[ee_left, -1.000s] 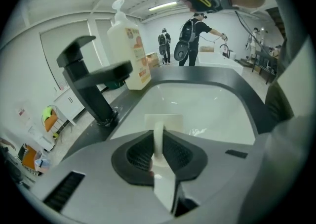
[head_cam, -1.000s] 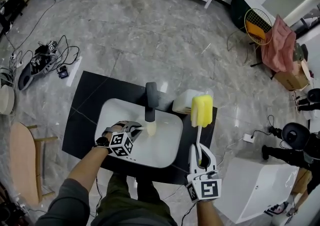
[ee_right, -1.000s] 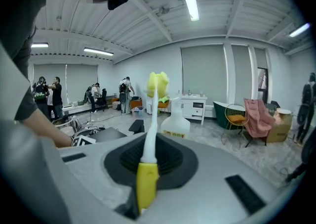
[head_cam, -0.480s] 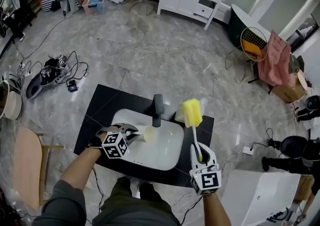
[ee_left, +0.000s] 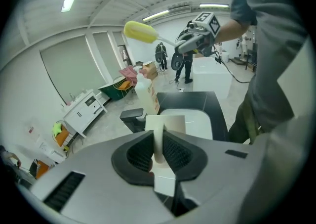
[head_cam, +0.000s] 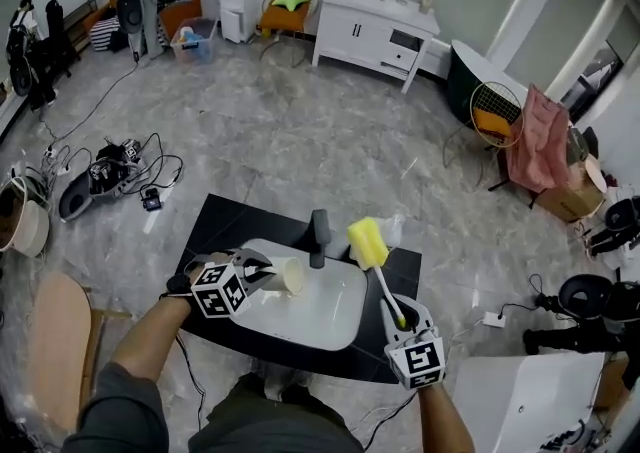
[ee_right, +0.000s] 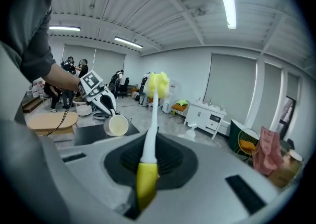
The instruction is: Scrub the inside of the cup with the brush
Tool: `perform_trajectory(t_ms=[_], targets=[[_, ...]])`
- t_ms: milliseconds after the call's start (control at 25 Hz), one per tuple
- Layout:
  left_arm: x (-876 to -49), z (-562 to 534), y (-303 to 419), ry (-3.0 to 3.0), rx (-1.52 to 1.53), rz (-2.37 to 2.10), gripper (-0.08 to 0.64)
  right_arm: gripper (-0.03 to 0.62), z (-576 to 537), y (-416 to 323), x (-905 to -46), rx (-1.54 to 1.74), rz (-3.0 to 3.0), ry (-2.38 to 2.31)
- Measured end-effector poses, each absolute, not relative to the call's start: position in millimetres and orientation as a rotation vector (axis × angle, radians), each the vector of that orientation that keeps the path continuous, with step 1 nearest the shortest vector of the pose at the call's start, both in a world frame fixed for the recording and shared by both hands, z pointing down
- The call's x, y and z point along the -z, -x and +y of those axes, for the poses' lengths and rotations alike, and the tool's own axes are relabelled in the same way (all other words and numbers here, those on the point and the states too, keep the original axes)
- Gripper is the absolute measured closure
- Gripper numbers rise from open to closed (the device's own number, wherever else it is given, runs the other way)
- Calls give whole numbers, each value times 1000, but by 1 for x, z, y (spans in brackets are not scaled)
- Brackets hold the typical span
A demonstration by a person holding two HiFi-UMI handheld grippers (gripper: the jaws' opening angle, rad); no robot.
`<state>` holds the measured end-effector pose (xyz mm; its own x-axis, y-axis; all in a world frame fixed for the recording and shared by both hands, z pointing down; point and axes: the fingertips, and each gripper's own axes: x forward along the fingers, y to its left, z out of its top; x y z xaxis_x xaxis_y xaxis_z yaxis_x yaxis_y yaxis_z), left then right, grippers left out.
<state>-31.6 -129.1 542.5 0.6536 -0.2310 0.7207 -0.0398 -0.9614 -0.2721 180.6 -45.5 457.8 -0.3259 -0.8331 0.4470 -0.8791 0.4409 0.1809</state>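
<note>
Right now your left gripper [head_cam: 267,275] has its jaws clamped on the wall of the cream cup [head_cam: 291,276], with only the thin side of the cup between the ribbed pads in the left gripper view. You hold the cup on its side above the left part of the white sink basin [head_cam: 325,321], clear of the bowl, and its open mouth faces right, toward your other hand. In the right gripper view that mouth [ee_right: 118,126] shows as a pale round opening, and I cannot make out what is inside. Your right gripper [head_cam: 400,319] is closed on the sponge brush [ee_right: 149,144], gripping where the yellow end of the handle meets the white shaft. The shaft slants up and away from you, and the yellow sponge head [head_cam: 366,242] sits over the far right edge of the basin, just beside the dark faucet [head_cam: 319,237]. Sponge head and cup are near each other but apart, and the sponge is outside the cup. Basin and faucet sit in a black countertop [head_cam: 205,231] on the grey marble floor [head_cam: 300,111], with a tangle of cables [head_cam: 120,171] off to the left.
</note>
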Motion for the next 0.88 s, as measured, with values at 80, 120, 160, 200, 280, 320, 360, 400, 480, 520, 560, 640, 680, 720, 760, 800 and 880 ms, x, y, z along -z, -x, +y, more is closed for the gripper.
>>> perform_trajectory(t_ms=[80,120,160,200,280,320,360,400,480,520,560,640,680,720,760,800,880], targets=[[-528,-130,34,2628,1188,218,515,569,-43,-176,-455,-115,-2225,-1398],[-521,-130,36,2621,1184,217,515,569,-42,-174,-454,-110,-2228,-1378],[-515,-131,37,2615,1180,218,517,569,-41,-173,-453,-104,-2229,-1358],[-508,-132,38,2611,1174,220,517,569,-41,-171,-451,-97,-2230,-1341],[-495,-135,39,2608,1158,228,517,569,-41,-169,-450,-88,-2231,-1314],[-490,-136,39,2608,1150,231,517,569,-41,-168,-449,-86,-2232,-1302],[-485,-137,40,2607,1144,233,517,569,-41,-167,-449,-83,-2232,-1288],[-481,-137,40,2604,1140,234,517,569,-41,-166,-450,-81,-2231,-1271],[-474,-137,40,2596,1134,234,517,569,-41,-164,-451,-79,-2229,-1228],[-470,-137,40,2592,1131,234,517,569,-40,-163,-451,-79,-2226,-1203],[-465,-138,40,2589,1128,234,517,569,-39,-162,-451,-78,-2223,-1178],[-456,-138,38,2583,1120,235,518,569,-38,-162,-452,-73,-2215,-1130],[-451,-138,38,2581,1115,236,518,569,-38,-163,-452,-69,-2209,-1106],[-447,-138,37,2580,1110,237,518,569,-37,-162,-453,-64,-2203,-1080],[-443,-138,36,2579,1104,239,518,569,-36,-162,-454,-59,-2198,-1052],[-439,-137,36,2577,1098,240,518,569,-35,-160,-455,-54,-2194,-1022],[-432,-135,36,2570,1087,239,520,569,-33,-155,-458,-43,-2184,-957]])
